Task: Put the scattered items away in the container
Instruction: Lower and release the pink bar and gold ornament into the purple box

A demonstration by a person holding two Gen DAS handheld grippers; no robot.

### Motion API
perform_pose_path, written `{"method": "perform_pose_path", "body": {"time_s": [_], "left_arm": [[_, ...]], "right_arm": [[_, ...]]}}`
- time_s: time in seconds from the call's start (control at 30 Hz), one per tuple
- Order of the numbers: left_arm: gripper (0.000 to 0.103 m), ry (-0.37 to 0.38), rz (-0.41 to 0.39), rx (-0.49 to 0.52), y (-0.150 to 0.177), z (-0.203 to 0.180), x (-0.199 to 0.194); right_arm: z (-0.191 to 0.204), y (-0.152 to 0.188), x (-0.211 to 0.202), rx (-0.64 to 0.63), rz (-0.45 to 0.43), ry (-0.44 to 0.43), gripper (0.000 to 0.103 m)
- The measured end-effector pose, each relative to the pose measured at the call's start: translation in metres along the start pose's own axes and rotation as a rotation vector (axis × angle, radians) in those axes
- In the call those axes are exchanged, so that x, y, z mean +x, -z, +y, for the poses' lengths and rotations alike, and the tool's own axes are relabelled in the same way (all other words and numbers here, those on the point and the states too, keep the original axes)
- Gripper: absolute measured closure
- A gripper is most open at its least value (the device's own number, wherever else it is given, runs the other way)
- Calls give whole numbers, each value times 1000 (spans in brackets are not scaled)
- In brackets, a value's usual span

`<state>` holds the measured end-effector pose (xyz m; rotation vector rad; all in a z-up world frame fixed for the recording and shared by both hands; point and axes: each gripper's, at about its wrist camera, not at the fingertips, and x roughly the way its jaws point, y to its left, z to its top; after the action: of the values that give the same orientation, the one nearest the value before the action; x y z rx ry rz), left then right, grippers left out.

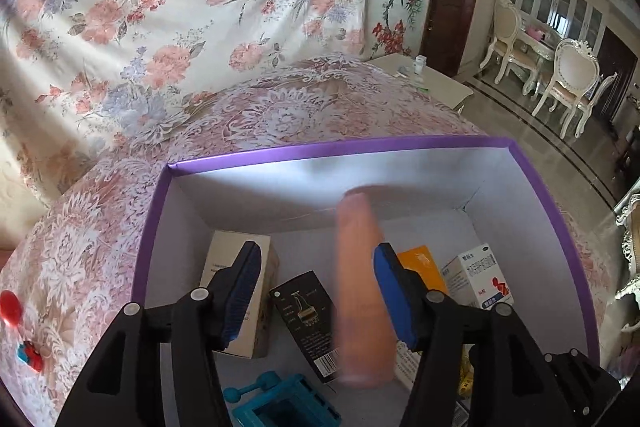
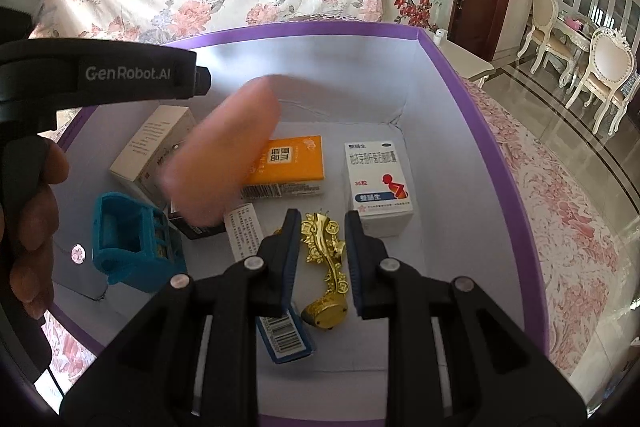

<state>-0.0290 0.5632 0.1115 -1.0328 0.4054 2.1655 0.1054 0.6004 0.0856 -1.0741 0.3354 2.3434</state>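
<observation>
Dropping a blurred pink cylinder (image 1: 360, 287) into the purple-rimmed box (image 1: 340, 147), the left gripper (image 1: 316, 295) stands wide open, the piece loose against one pad. The right gripper (image 2: 320, 259), part-open and empty, hovers over a gold ornament (image 2: 326, 267); clearing both upward looks wise.

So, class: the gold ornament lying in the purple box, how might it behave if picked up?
The gold ornament looks rigid, probably metal or plated plastic, so stiff. Its glossy, bumpy surface may slip between the fingers. The thin stem and bulkier base suggest it could swing base-down if gripped mid-stem.
</observation>
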Motion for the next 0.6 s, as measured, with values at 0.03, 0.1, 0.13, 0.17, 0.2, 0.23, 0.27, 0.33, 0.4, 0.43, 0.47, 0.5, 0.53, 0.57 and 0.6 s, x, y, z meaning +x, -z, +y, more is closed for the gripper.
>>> {"method": "perform_pose_path", "body": {"time_s": [0.03, 0.1, 0.13, 0.17, 0.2, 0.23, 0.27, 0.33, 0.4, 0.43, 0.47, 0.5, 0.53, 0.57, 0.6], "left_arm": [[44, 2, -11, -2, 0, 1, -2], [44, 1, -18, -2, 1, 1, -3], [44, 2, -19, -2, 1, 1, -3], [44, 4, -20, -1, 2, 1, -4], [44, 3, -28, -3, 2, 1, -5], [44, 1, -38, -5, 2, 1, -6], [44, 0, -49, -7, 2, 1, -7], [44, 4, -70, -6, 2, 1, -11], [44, 18, -93, 3, 3, 0, -14], [44, 25, -105, 7, 3, 0, -16], [44, 30, -118, 10, 4, -1, -19], [44, 35, -132, 13, 5, -1, -22], [44, 42, -151, 16, 6, -1, -27], [44, 48, -168, 18, 8, 0, -31], [44, 49, -183, 14, 10, 2, -36]], "right_arm": [[0, 0, 0, -1, 1, -1, 78], [1, 0, 0, -3, 0, -1, 76], [1, 1, 0, -3, -1, 2, 71], [1, 1, 0, -4, -3, 3, 67], [1, 1, 0, -4, -4, 4, 66], [1, 1, 0, -4, -6, 5, 64], [1, 2, 1, -4, -7, 7, 60], [2, 2, 1, -3, -9, 9, 55], [2, 2, 1, -2, -10, 10, 54], [2, 2, 1, -2, -11, 10, 53], [2, 2, 1, -2, -12, 10, 51], [2, 2, 1, -3, -12, 10, 50], [2, 2, 1, -3, -13, 11, 47], [2, 2, 1, -2, -15, 12, 46], [1, 2, 1, 0, -17, 13, 46]]}}
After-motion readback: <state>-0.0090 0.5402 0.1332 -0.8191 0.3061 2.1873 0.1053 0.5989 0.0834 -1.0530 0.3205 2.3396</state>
